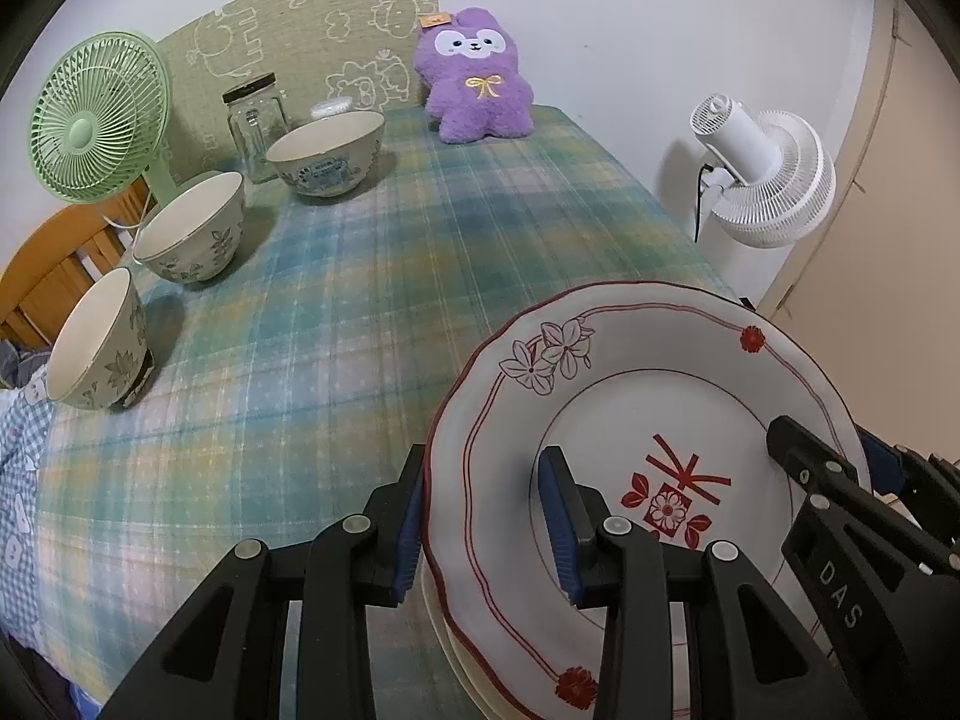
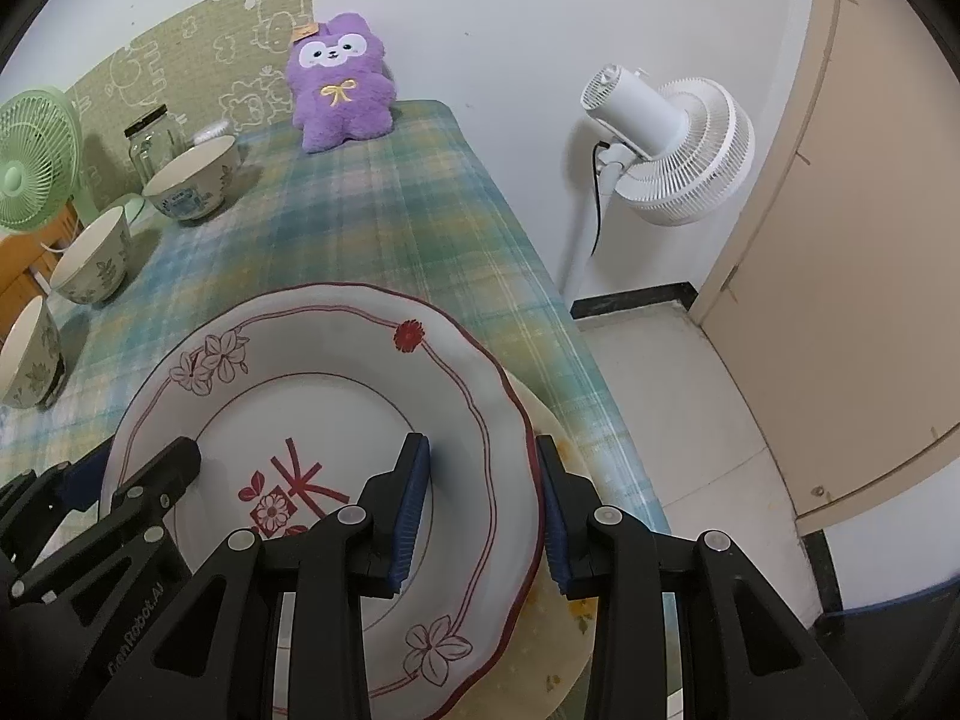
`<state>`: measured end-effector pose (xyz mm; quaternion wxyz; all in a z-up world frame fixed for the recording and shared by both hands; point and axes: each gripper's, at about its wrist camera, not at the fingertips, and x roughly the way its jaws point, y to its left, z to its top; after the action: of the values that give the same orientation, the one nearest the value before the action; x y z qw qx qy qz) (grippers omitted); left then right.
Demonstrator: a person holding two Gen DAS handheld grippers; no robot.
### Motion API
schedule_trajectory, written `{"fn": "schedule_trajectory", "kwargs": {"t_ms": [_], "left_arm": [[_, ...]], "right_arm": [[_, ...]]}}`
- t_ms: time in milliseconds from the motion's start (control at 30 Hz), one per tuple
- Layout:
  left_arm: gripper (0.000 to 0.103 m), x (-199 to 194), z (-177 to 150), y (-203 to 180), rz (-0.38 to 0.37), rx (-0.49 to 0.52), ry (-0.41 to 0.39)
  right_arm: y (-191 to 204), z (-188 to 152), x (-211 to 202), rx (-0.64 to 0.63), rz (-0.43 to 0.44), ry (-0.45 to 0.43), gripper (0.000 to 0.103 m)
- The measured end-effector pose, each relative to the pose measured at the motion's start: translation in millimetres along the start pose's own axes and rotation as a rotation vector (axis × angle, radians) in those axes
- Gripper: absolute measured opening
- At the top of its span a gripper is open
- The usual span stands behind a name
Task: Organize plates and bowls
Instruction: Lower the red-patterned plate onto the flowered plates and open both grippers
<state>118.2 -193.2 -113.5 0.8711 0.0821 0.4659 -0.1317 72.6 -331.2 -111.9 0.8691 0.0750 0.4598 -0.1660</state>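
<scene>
Here both claws held the red-patterned plate point(image 1: 630, 420) by opposite rims, the left claw point(image 1: 489, 522) pinching its left edge and the right claw point(image 2: 483, 516) its right edge, carrying it just above a pale plate point(image 2: 552, 630) lying under the right claw. Apparently the stacking step was in hand: next the plate needed lowering level onto that one, then both grips easing off, with the three bowls point(image 1: 192, 228) waiting well ahead to the left.

Purple plush toy point(image 1: 477, 75), green fan point(image 1: 96, 120), glass jar point(image 1: 255, 120).
</scene>
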Motion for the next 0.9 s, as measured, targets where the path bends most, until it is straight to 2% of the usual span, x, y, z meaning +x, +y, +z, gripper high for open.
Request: {"fn": "schedule_trajectory", "kwargs": {"t_ms": [267,900], "left_arm": [[0.036,1.4,-12.6,-4.4,0.018,0.013,-0.016],[0.039,2.3,-22.6,-12.8,0.062,0.043,-0.055]], "right_arm": [[-2.6,-13.2,2.2,-0.008,0.000,-0.012,0.038],[1.1,-19.4,-0.7,0.014,-0.055,-0.003,0.038]]}}
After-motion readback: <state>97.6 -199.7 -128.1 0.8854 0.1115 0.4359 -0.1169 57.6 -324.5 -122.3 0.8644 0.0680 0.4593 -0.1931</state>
